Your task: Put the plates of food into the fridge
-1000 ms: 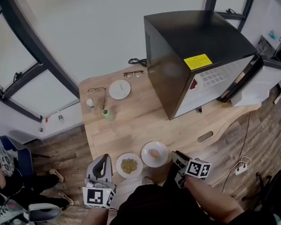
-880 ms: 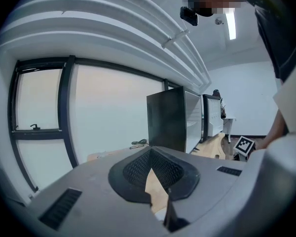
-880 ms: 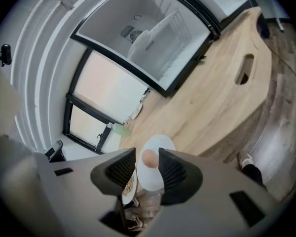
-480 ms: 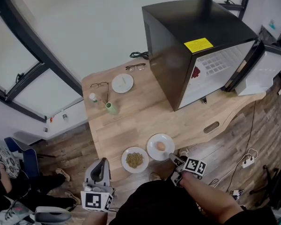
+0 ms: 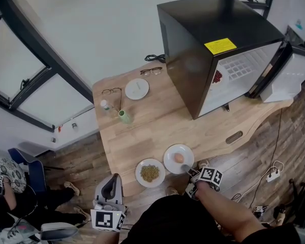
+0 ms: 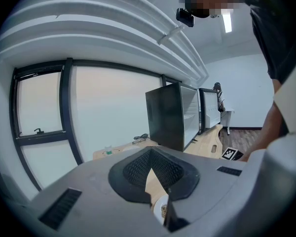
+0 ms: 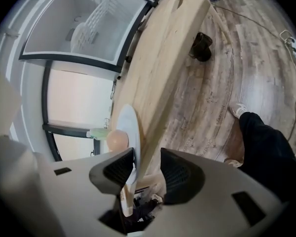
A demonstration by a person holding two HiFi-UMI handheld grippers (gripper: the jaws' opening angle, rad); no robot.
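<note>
Two plates of food sit at the near edge of the wooden table (image 5: 157, 121): a white plate (image 5: 170, 162) with an egg (image 5: 179, 157) and a white plate (image 5: 141, 168) of greenish grains. My right gripper (image 5: 191, 171) is at the egg plate's near right rim. In the right gripper view that plate (image 7: 129, 132) and the table edge stand between the jaws of the right gripper (image 7: 147, 164), which are closing without pressing. My left gripper (image 5: 111, 183) hangs below the table edge, shut and empty. The black fridge (image 5: 213, 50) stands at the far right, its door (image 5: 290, 80) open.
An empty white plate (image 5: 136, 89), two pairs of glasses (image 5: 112, 91), a green bottle (image 5: 124, 117) and a small bottle (image 5: 106, 105) lie at the table's far left. A black cable (image 5: 153, 58) lies behind them. A power strip (image 5: 273, 176) lies on the wooden floor.
My right gripper has moved from beside the egg plate to its near rim, jaws now around the rim. The left gripper has stayed put below the table edge.
</note>
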